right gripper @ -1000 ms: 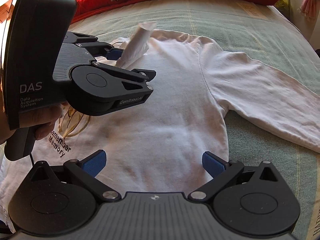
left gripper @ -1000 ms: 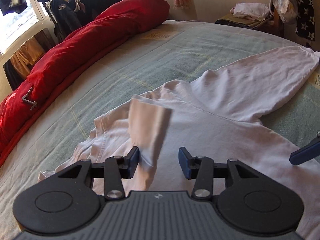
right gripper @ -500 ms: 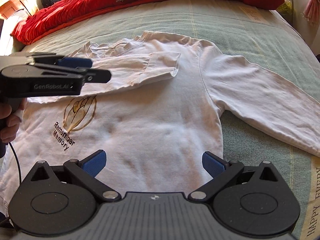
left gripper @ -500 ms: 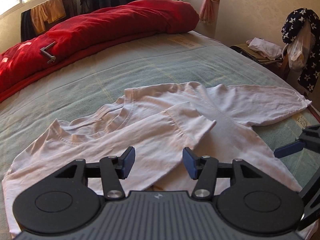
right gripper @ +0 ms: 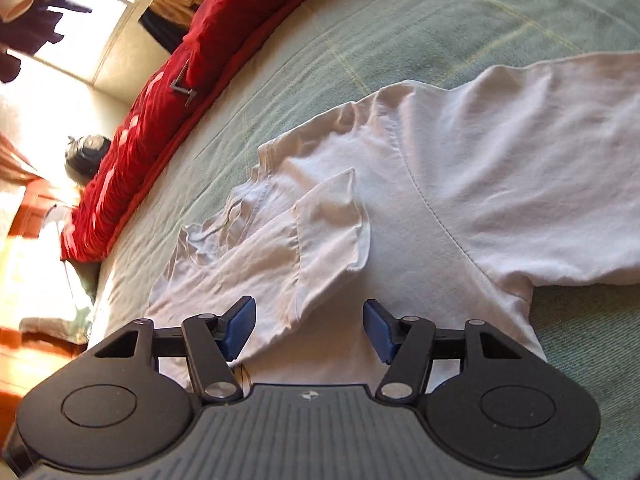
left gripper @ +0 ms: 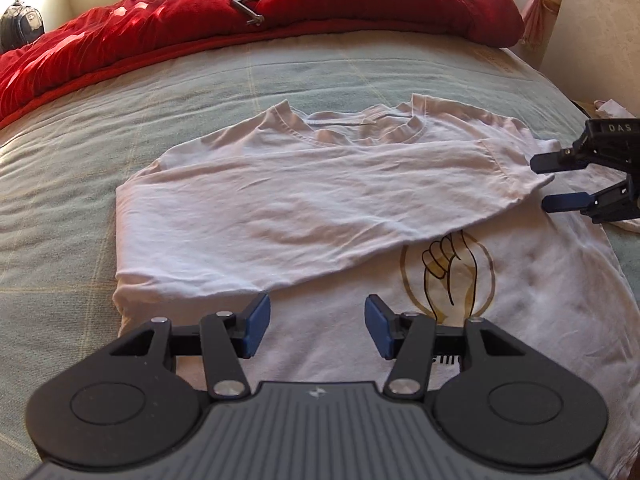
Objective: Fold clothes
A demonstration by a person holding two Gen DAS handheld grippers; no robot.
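Note:
A white long-sleeved shirt (left gripper: 224, 248) with a gold hand print (left gripper: 448, 272) lies flat on the bed. One sleeve (left gripper: 304, 200) is folded across its chest, the cuff (left gripper: 516, 164) ending at the right. My left gripper (left gripper: 317, 330) hovers open over the shirt's lower part, with nothing between its fingers. My right gripper (left gripper: 542, 182) sits just beside that cuff. In the right wrist view its jaws (right gripper: 306, 326) are closing. The cuff (right gripper: 328, 220) lies just ahead, and the sleeve's edge passes under the gap, not pinched. The other sleeve (right gripper: 560, 152) stretches out to the right.
A green bedcover (left gripper: 120, 100) lies under the shirt. A red duvet (left gripper: 280, 12) with a small metal bracket (left gripper: 248, 4) on it runs along the bed's far side. A dark bag (left gripper: 20, 28) sits at the far left, near a bright window (right gripper: 60, 20).
My left gripper let go of the raised cuff and drew back over the shirt's lower part. The sleeve now lies flat across the chest. My right gripper rolled, moved toward the cuff and narrowed its jaws.

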